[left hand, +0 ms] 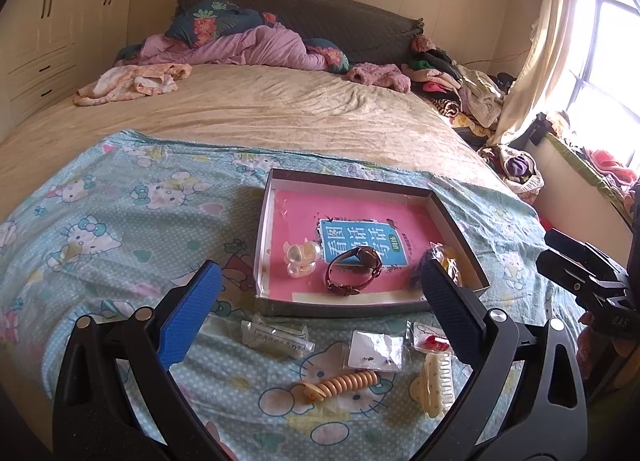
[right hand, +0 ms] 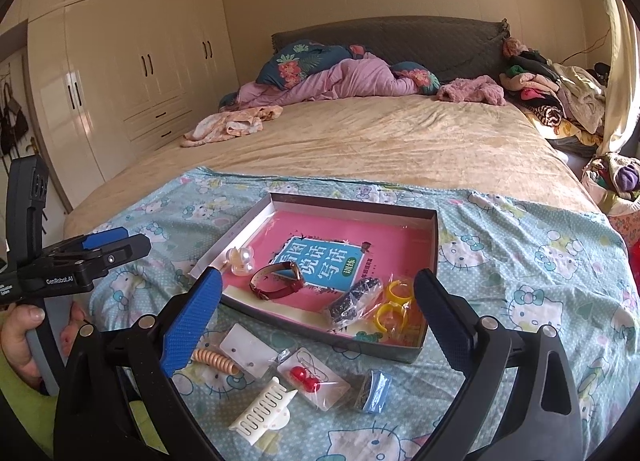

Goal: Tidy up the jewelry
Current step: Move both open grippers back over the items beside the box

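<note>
Watch (right hand: 277, 280) on its side in box (right hand: 256, 217), strap loop lengthwise left-right; both grippers' jaws wide, empty.

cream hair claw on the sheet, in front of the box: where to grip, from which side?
Judgement: take the hair claw from above, across its narrow width near the hinge end, not the comb teeth. It lies flat on the sheet, long and slim, teeth end nearest the earring card. The right gripper is open and nearer it.

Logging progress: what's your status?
Left gripper, right gripper open, empty. Brown-strapped wristwatch in shallow grey box; cream comb clip outside. Nothing blocking.
</note>
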Demonstrator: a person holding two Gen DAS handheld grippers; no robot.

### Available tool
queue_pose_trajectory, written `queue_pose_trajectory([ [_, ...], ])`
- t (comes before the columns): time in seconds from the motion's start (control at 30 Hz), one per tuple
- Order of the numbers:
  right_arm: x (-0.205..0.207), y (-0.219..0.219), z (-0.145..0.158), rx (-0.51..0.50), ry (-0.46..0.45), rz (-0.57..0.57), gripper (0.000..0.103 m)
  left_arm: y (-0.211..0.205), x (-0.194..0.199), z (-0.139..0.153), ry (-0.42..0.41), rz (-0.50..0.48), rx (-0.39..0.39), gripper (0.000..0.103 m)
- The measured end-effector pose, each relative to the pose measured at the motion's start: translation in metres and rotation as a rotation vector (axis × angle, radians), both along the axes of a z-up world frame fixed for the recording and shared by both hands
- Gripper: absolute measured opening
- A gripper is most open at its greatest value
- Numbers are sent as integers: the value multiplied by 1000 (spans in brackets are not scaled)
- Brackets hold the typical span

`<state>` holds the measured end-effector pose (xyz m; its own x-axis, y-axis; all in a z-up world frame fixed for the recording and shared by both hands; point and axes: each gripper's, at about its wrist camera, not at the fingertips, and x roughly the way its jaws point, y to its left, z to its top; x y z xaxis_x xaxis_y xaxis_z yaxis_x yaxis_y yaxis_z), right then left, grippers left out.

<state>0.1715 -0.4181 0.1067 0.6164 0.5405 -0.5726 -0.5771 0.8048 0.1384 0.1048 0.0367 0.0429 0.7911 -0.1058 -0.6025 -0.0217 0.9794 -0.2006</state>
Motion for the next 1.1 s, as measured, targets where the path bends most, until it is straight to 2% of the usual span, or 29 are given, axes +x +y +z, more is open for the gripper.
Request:
queue_pose_trajectory([
  [1.1,-44,-5,7,8,11,40,96,0,-38,3,7,1,65,93],
])
